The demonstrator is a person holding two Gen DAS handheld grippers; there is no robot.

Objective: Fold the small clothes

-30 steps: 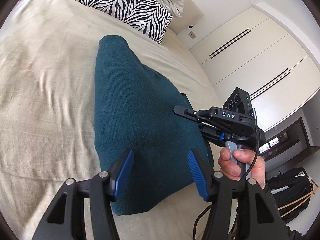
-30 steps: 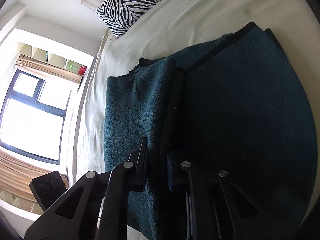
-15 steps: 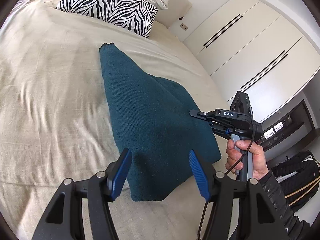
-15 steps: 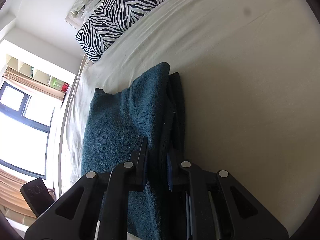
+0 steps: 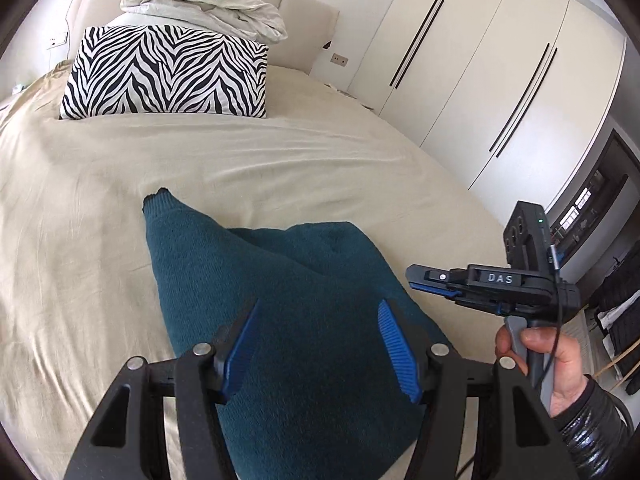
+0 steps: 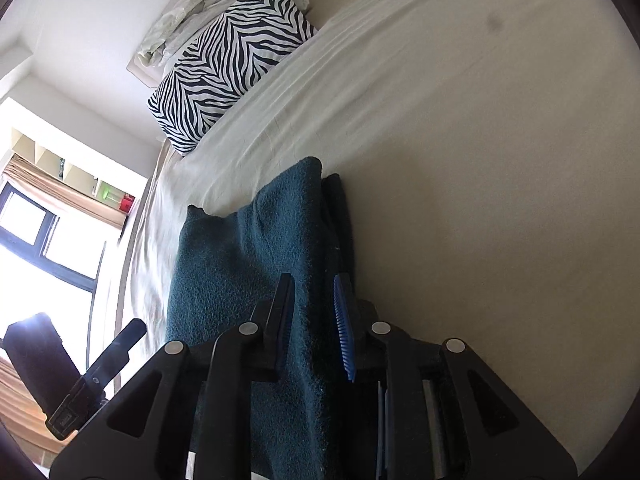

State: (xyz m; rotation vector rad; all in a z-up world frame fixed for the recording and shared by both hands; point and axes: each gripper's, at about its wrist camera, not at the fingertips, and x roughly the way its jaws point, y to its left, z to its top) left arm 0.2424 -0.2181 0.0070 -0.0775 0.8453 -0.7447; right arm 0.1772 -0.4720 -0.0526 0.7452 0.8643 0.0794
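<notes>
A dark teal knitted garment (image 5: pixel 280 280) lies folded in a narrow heap on the beige bed sheet (image 5: pixel 80 200). My left gripper (image 5: pixel 319 308) hovers above its near end, open, with nothing between the blue pads. A hand (image 5: pixel 556 360) holds my right gripper (image 5: pixel 416 276) at the garment's right edge. In the right wrist view the right gripper (image 6: pixel 314 284) has its jaws opening, and the garment's folded edge (image 6: pixel 248 248) shows in the narrow gap between them, with the pads apart from it.
A zebra-striped pillow (image 5: pixel 168 76) and a crumpled pale duvet (image 5: pixel 200 4) lie at the headboard. White wardrobe doors (image 5: pixel 480 60) stand to the right of the bed. A bright window (image 6: pixel 40 248) is on the other side. Bare sheet (image 6: pixel 480 160) surrounds the garment.
Both grippers have drawn back from the garment, which now lies narrower and farther off. The left view has rolled level. The right jaws, shut on the fabric edge before, have parted.
</notes>
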